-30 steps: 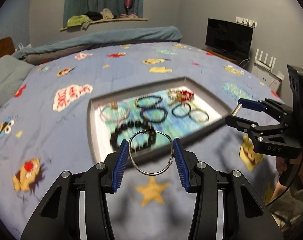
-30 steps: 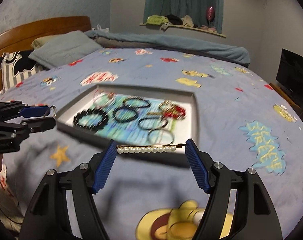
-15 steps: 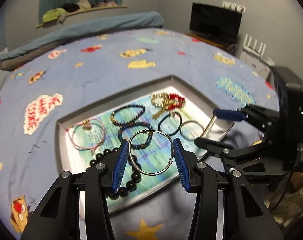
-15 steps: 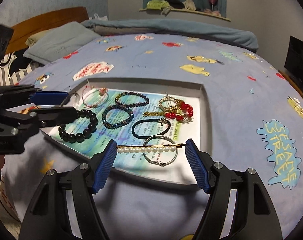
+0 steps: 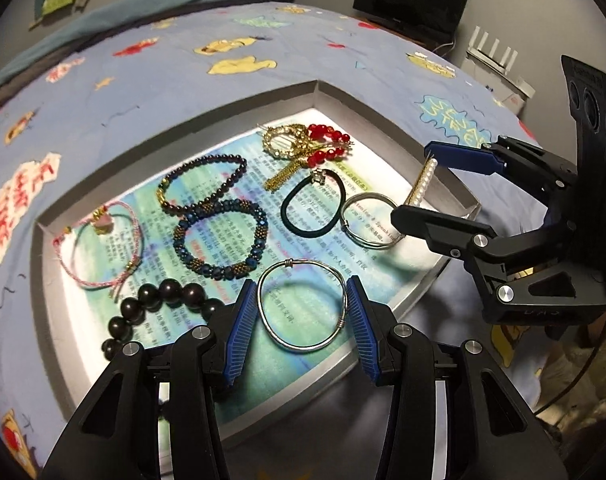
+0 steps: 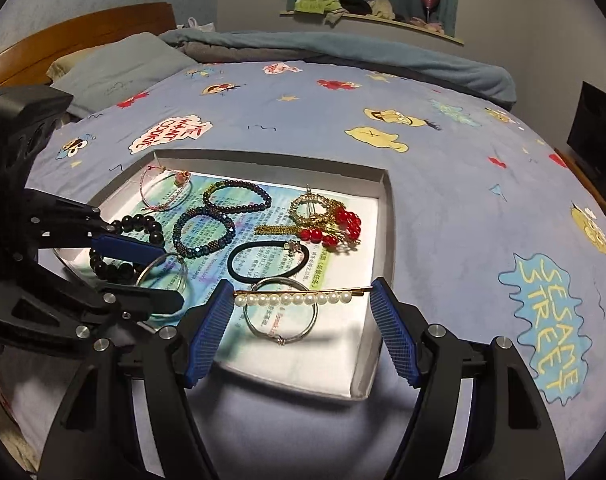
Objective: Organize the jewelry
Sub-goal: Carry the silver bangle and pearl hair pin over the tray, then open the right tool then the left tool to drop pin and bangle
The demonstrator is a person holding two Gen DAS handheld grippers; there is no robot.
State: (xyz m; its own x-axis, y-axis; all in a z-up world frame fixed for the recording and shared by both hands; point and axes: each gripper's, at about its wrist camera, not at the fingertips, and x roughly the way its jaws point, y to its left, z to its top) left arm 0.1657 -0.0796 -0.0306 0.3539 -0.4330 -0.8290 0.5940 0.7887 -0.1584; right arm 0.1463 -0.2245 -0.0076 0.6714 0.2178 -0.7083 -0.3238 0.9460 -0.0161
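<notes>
I am working over a blue bedspread (image 6: 443, 200) printed with "SESAME STREET" and "ME WANT COOKIE". On it is lying a shallow grey tray (image 5: 319, 92) lined with a printed page. My left gripper (image 5: 303, 312) is clamping a thin silver wire bangle (image 5: 303, 350) above the tray's near edge; my right gripper (image 6: 303, 312) is pinching a gold pearl-lined hairpin (image 6: 299, 299) lengthwise.

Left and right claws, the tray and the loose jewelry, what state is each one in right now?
Left claw: shut on silver bangle, over the tray.
Right claw: shut on pearl hair clip, held level.
Tray: open, holding jewelry.
Black hair tie: lying flat in tray.
Second silver bangle: lying flat in tray.
</notes>
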